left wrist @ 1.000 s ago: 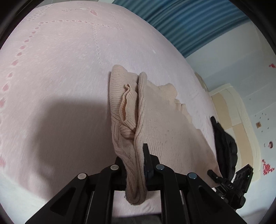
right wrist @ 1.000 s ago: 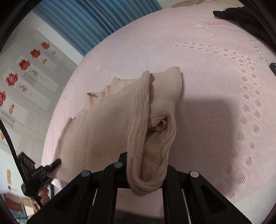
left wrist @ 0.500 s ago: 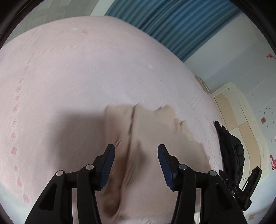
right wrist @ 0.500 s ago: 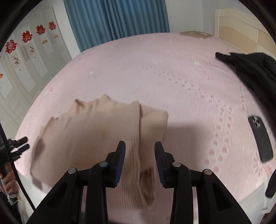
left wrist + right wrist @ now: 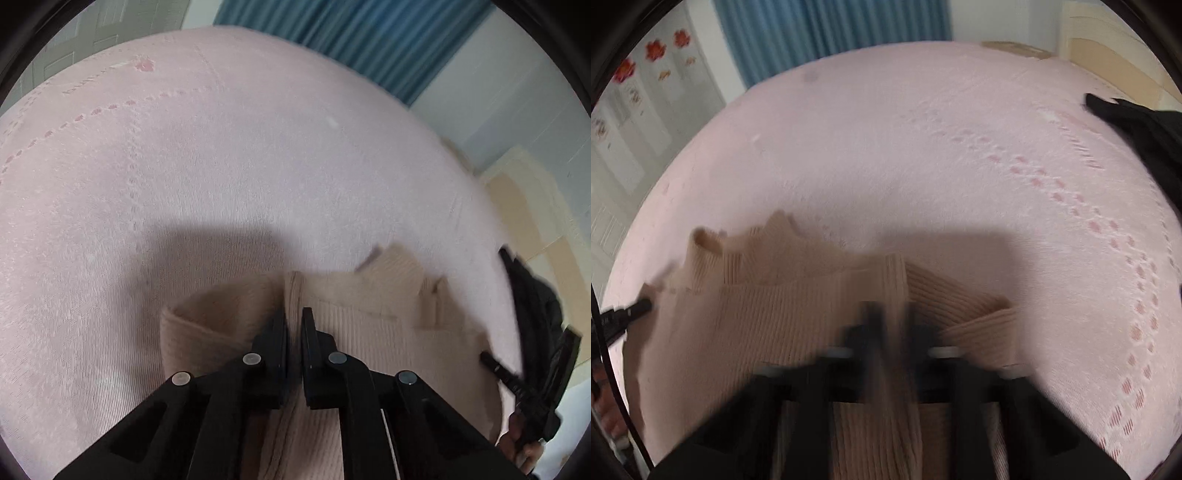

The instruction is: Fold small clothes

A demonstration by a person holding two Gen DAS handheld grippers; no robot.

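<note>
A beige ribbed sweater (image 5: 369,332) lies on the pink bedspread (image 5: 221,166), with one side folded over into a raised lengthwise ridge. My left gripper (image 5: 294,321) is shut on that ridge, and beige knit shows in the thin slit between its jaws. From the right wrist the sweater (image 5: 775,314) spreads out to the left. There my right gripper (image 5: 892,314) is blurred by motion, its jaws pinched together on the same ridge. The collar and the far hem lie flat beyond both grippers.
A black jacket (image 5: 532,295) lies at the right edge of the bed, also seen as the jacket (image 5: 1137,122). The other gripper and a hand (image 5: 524,443) show at the lower right. Blue curtains (image 5: 831,33) hang behind the bed. Bare bedspread (image 5: 923,147) stretches beyond the sweater.
Both grippers let go of the lifted fold, opened, drew back over the sweater and shut again on its ridge. The sweater has dropped flat onto the bed.
</note>
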